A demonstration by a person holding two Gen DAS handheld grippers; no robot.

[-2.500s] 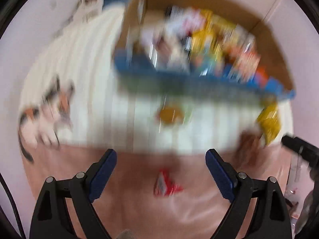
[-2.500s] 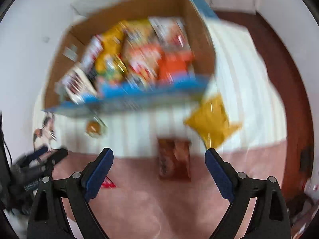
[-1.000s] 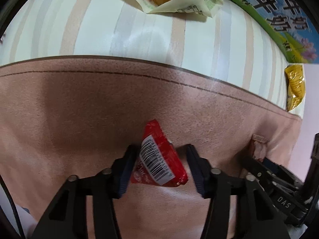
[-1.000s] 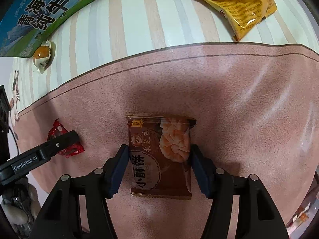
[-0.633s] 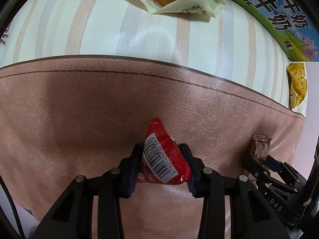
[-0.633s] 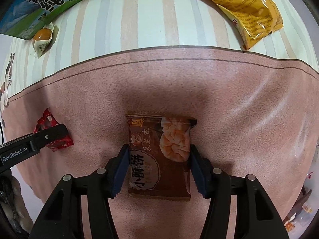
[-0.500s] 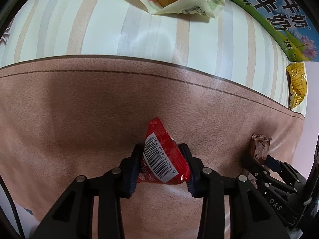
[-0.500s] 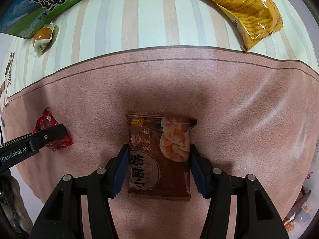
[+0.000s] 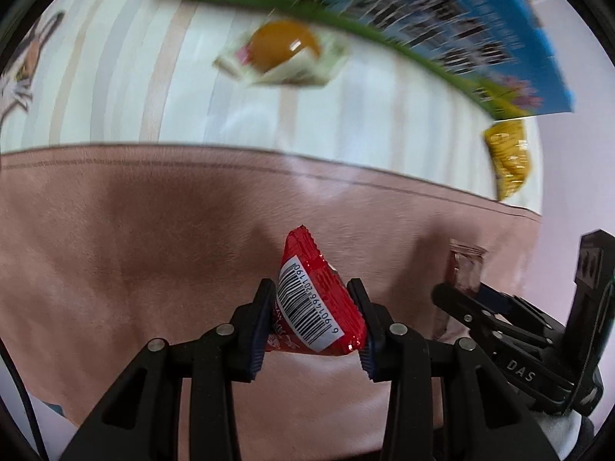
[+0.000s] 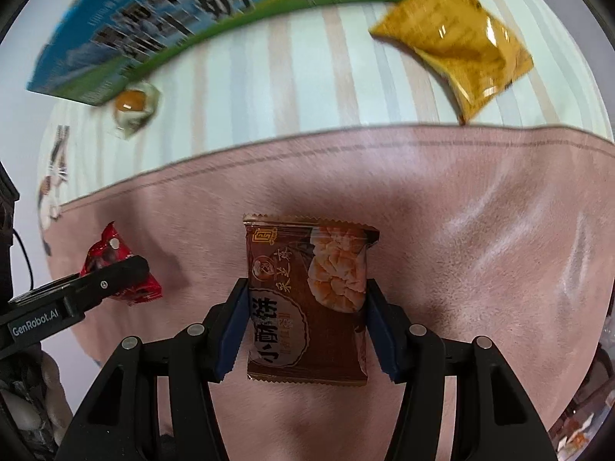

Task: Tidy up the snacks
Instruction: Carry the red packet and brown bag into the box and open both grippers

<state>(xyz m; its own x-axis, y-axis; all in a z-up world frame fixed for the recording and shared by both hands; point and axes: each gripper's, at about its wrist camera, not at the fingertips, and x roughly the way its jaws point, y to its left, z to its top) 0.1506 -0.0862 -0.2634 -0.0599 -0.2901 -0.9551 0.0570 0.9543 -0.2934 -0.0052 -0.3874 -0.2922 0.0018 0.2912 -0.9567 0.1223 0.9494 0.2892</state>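
Left tongs (image 9: 313, 317) clenched on the red packet (image 9: 315, 307), lifted clear of the pink cloth (image 9: 134, 230). Right tongs (image 10: 303, 320) clamped on the brown biscuit packet (image 10: 307, 296) by its side edges, likewise held above the cloth. Best carried level and slowly toward the blue-and-green carton (image 10: 184, 19) beyond, grips kept firm, passing over the egg snack (image 10: 132, 109) and yellow pouch (image 10: 457, 50).
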